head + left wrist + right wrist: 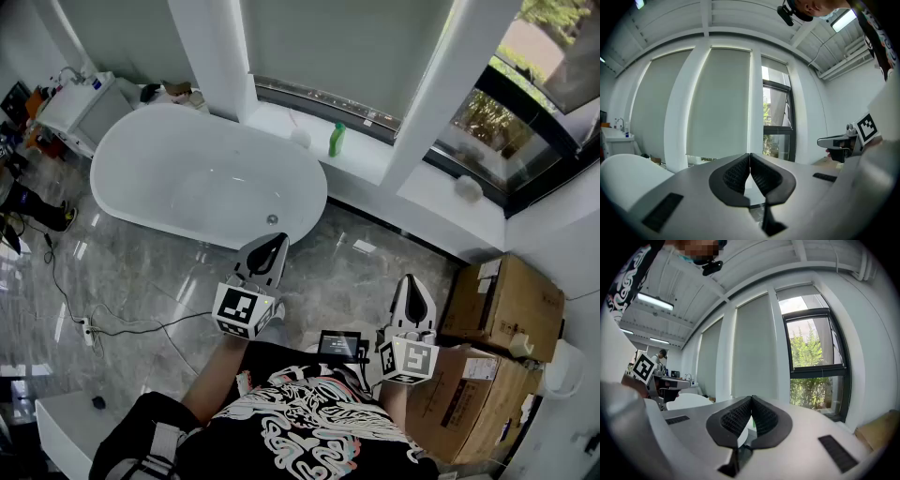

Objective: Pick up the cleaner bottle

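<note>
Your left hand-held gripper is showing in the head view with its jaws clenched on nothing, hovering over the grey floor just off the drain end of the white bathtub. Your right hand-held gripper is hanging beside it, likewise closed and empty, next to the cardboard boxes. The green cleaner bottle is standing upright on the white window ledge, beyond the tub and well apart from both tools. You are carrying both tools low and pointing forward, probably as a neutral pose while you are lining up on the ledge.

In the left gripper view, the ridged pads are meeting at their tips with nothing between them. They are facing roughly level toward the drawn blinds, and no bottle is showing ahead, so this tool is likely just along for the ride.

In the right gripper view, the pads are also pressing together at the tips, empty, with the window off to the right. A sliver of green is peeking through the gap below the tips; it may be the bottle. If so, this tool is the one aimed at it, and you are going to need its jaws spread before reaching the ledge.
</note>
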`<state>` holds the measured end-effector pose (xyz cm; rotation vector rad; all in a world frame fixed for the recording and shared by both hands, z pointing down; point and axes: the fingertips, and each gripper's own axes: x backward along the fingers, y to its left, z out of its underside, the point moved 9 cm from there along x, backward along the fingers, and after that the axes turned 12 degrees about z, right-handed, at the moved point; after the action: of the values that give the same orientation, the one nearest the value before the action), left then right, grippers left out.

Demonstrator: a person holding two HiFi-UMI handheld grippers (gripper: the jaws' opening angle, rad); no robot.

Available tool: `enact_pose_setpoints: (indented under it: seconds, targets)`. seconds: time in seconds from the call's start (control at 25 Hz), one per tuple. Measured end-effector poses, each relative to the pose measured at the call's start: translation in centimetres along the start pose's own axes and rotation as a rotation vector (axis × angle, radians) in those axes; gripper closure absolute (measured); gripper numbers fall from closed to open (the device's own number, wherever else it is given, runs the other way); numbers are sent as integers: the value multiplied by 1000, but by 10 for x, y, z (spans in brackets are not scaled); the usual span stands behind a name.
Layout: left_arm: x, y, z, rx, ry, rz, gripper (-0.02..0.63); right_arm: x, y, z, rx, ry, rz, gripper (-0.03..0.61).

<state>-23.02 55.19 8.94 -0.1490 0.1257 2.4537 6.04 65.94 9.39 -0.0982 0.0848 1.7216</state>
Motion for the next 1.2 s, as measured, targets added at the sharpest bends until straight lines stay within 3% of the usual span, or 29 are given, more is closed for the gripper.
enact_pose_setpoints:
  seconds: [0.24,0.6,1.0,1.2]
  targets:
    - [2,-55,6,-6,-15,-13,597,28,-35,10,-5,-8,-37,552]
    - [-10,-82,7,-47,14,1,597,37,-57,14,-11,-31,-38,552]
    - [-40,-60,21,-18,43,5,597,2,-66,24,-23,13,-5,552]
    - [-72,-21,20,-20,36,-6,597,-48,-55,24,-15,22,-18,552]
